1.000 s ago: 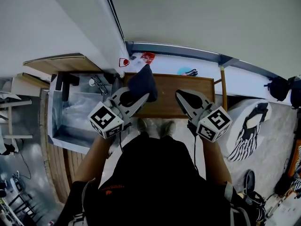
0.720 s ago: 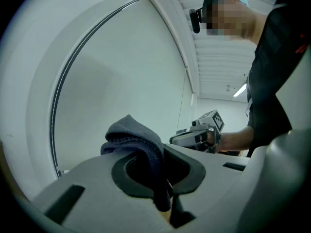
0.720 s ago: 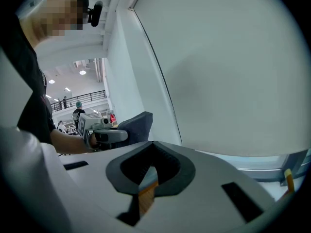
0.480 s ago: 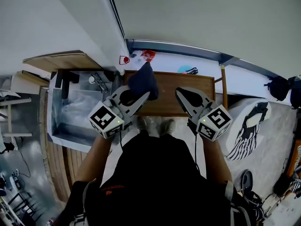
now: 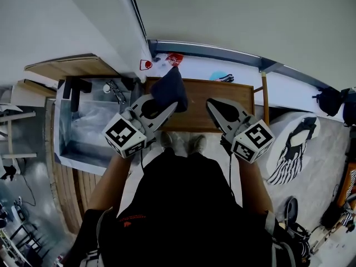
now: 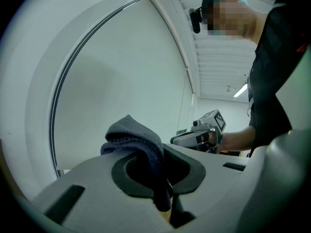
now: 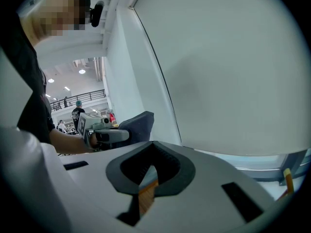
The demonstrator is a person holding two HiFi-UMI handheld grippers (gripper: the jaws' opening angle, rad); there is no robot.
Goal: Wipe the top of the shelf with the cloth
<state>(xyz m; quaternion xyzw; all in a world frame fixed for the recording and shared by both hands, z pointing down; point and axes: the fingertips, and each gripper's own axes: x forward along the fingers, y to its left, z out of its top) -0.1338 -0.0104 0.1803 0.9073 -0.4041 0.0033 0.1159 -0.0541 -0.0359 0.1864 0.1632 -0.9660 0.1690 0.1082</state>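
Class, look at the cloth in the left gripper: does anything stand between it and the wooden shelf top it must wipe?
Nothing visible does. The cloth, clamped in the left gripper, is over the left end of the shelf top, whose wood shows bare. The right gripper, empty, is off to the side.

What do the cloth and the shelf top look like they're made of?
The cloth looks like soft woven or knitted fabric, dark grey-blue and matte. It folds limply, and its edge shows a ribbed texture. The shelf top looks like wood or wood veneer, mid-brown with a dull finish and faint streaks like grain. Whether it is solid or laminate cannot be told.
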